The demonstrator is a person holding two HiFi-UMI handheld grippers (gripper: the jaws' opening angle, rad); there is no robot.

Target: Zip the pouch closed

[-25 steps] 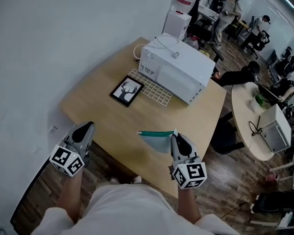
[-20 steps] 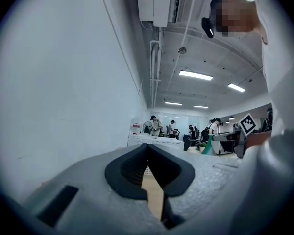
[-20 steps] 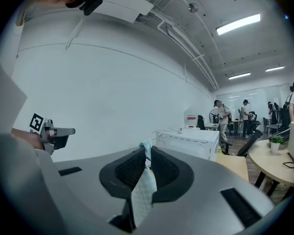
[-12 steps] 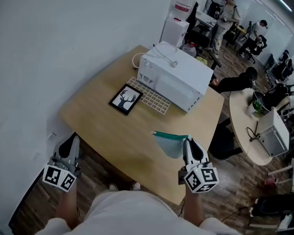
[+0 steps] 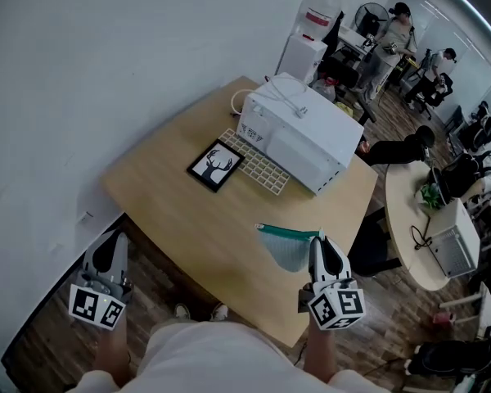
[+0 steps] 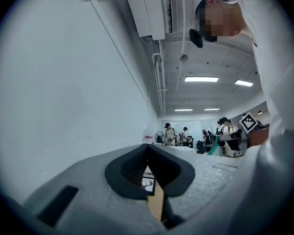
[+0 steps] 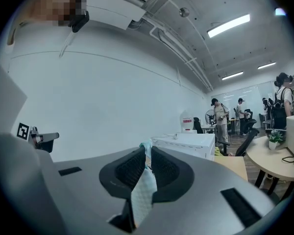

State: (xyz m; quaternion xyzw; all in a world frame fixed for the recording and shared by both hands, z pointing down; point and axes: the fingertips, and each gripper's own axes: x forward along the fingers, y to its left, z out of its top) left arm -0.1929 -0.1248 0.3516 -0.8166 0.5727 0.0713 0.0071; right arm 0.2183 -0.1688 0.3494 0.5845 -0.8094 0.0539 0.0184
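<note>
- Since a second ago our left gripper (image 5: pixel 108 244) has drawn back off the table (image 5: pixel 172 178) to the near left, its jaws together and empty.
- Our right gripper (image 5: pixel 317 248) is clamped on the pouch (image 5: pixel 285 252), held above the table's near right edge.
- We should bring the left back to the teal zip edge (image 5: pixel 288 232) while the right keeps the pouch taut.
- Only the right gripper view shows fabric between the pads (image 7: pixel 130 169).
</note>
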